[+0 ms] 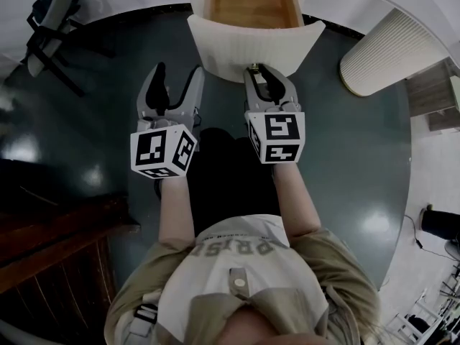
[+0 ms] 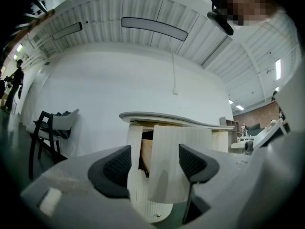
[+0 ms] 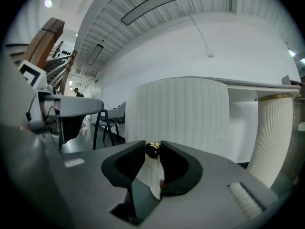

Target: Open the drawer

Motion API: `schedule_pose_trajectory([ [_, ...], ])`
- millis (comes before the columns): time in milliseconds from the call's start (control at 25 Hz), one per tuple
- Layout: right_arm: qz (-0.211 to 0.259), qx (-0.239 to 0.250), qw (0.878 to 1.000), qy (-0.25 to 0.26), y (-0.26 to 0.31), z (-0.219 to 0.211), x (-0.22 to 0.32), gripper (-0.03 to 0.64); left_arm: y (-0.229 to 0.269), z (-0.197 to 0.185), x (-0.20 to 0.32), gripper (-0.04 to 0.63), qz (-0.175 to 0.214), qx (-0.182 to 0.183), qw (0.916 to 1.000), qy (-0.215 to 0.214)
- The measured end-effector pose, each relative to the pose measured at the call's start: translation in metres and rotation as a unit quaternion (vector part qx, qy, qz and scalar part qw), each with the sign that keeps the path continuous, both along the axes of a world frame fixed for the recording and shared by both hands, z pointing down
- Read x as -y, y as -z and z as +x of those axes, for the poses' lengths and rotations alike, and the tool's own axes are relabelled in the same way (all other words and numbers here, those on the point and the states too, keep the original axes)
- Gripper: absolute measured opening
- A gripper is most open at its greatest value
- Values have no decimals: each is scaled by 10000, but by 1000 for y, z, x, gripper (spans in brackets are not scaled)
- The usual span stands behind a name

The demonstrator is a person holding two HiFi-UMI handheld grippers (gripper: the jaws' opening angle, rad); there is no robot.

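The right gripper (image 1: 260, 70) pinches the drawer knob (image 3: 152, 150); the left gripper (image 2: 153, 161) gapes empty. A crooked pull could break that grip.

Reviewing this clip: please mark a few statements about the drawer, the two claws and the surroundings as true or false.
1. The drawer stands pulled out, with its wooden inside showing. True.
2. The right claw is shut on the drawer's small knob. True.
3. The left claw grips the drawer front. False: its jaws stand apart with nothing between them, short of the drawer.
4. In the head view, a chair stands to the right of the drawer. False: it stands at the upper left.
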State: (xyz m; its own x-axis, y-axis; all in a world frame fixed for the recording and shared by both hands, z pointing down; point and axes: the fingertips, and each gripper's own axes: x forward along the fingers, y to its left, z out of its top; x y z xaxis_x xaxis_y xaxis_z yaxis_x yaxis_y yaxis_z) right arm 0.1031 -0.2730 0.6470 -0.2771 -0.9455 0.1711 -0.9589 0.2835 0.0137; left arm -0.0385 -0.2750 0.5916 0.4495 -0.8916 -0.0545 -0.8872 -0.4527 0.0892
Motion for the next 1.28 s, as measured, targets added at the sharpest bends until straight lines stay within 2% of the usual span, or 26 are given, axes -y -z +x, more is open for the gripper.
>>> schedule_pose_trajectory([
  [1280,-240,156,9995,114,-3,-8,-48,103,2,-11,-42,313,-101,22,9999,-115],
])
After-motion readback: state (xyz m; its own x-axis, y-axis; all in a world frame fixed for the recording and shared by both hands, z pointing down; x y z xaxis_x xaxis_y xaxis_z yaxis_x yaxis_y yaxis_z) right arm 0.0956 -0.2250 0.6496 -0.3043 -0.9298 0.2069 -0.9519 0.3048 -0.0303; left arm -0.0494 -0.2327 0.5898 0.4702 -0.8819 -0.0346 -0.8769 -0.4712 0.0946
